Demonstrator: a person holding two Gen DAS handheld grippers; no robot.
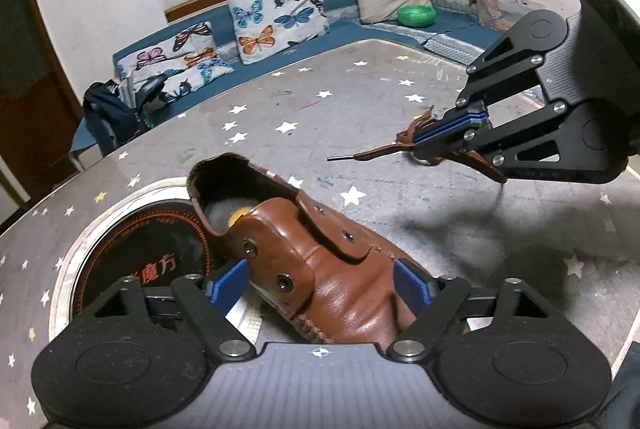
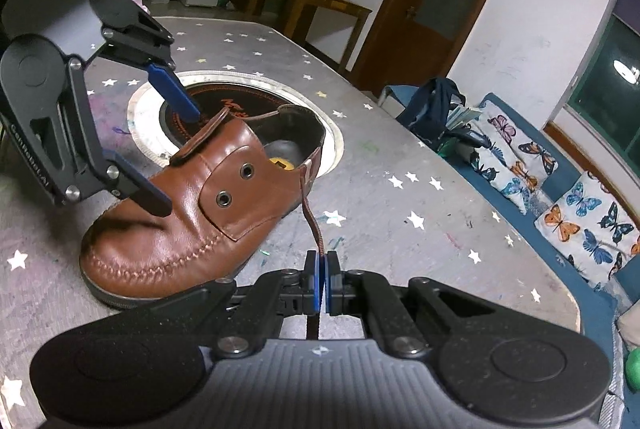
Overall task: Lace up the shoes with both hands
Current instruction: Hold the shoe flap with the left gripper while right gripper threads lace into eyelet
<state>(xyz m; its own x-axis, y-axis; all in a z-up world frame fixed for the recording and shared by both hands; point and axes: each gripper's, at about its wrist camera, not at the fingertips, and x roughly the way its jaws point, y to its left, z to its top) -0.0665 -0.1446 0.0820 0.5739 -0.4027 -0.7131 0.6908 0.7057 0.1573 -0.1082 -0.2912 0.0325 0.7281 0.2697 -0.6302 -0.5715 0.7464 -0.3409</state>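
Shoe: The brown leather shoe (image 2: pixel 188 205) is sitting on the starry table (image 1: pixel 360 101), partly over a round black plate (image 1: pixel 132 253) set in the table top.
Left tongs: The left gripper (image 1: pixel 320 283) is standing wide open around the front of the shoe. One blue pad (image 1: pixel 230 281) is sitting on each side. Whether the pads are pressing the leather, the pictures are not showing.
Right tongs: The right gripper (image 2: pixel 322 281) is squeezing tight on the brown lace (image 2: pixel 312 225). The lace is bunching up in the pads, and its hard black tip (image 1: pixel 340 158) is sticking out in front.
Holes: Two metal eyelets (image 2: pixel 236 185) on the side flap are showing no lace in them.
Lace path: In the right view the lace looks to be running up toward the shoe's opening. Where it goes after that is hard to tell.
Doing it well: The left tongs should be holding the shoe steady so it is not sliding. The right tongs should be keeping the tip pointing straight at one hole, going slowly, so the tip is not bending or missing.
Watch out: The lace is soft, so holding it close to the tip is helping it aim better.
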